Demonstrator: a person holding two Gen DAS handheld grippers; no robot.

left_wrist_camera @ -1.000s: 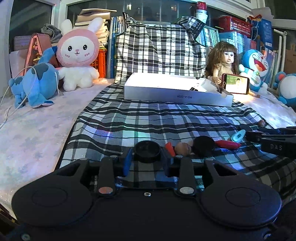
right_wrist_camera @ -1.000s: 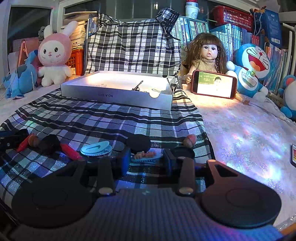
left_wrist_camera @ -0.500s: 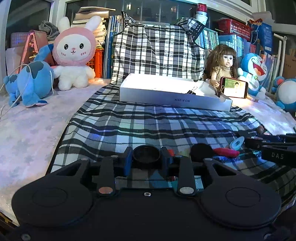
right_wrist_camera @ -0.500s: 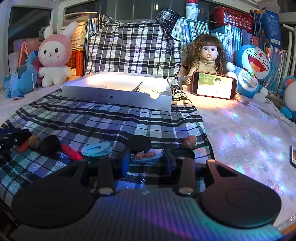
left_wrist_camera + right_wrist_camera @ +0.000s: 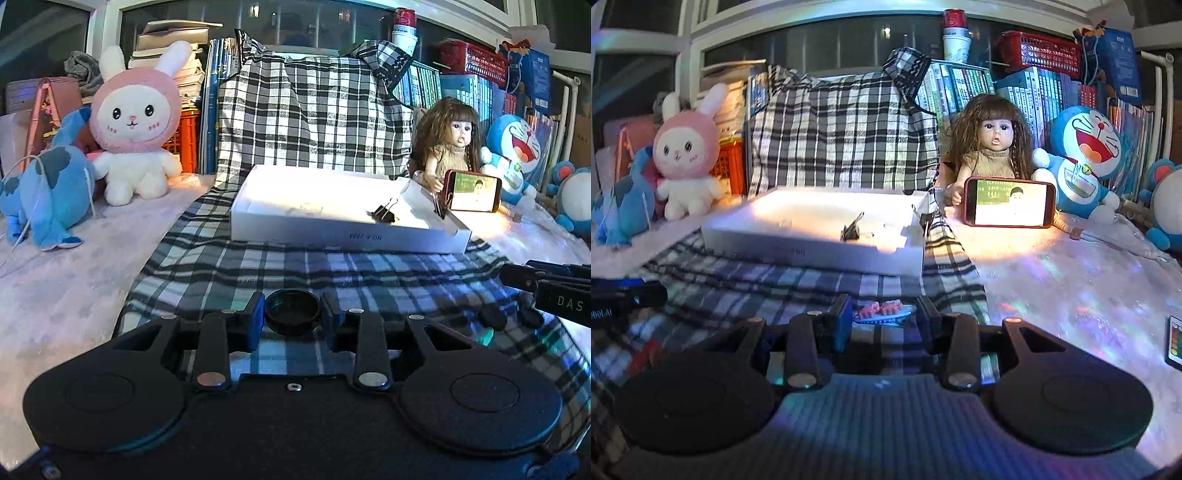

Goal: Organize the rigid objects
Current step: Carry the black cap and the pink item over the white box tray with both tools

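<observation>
A big checked cloth (image 5: 280, 258) is spread out under and ahead of both sets of jaws. Past the jaws, further back on the cloth, a flat white box (image 5: 332, 206) is seen, open at the top. Inside the box, a small black binder clip (image 5: 384, 213) is seen, near its right end.

Behind the box, toys are lined up. A pink and white bunny (image 5: 135, 122) is seen far ahead and to the left of the left jaws, with a blue soft toy (image 5: 44, 192) just beside it. A doll (image 5: 991, 147) with long brown hair is seen ahead and to the right of the right jaws. A phone (image 5: 1010, 202) with a lit screen is propped in front of the doll. A blue cat toy (image 5: 1082, 162) is seen to the right of the doll.

The left gripper (image 5: 291, 317) is kept narrow, and a small round black cap (image 5: 292, 312) is held between its jaws, up off the cloth. The right gripper (image 5: 882, 317) is kept narrow too, and a light blue hair clip (image 5: 882, 313) with pink bits on top is held between its jaws, above the cloth.
</observation>
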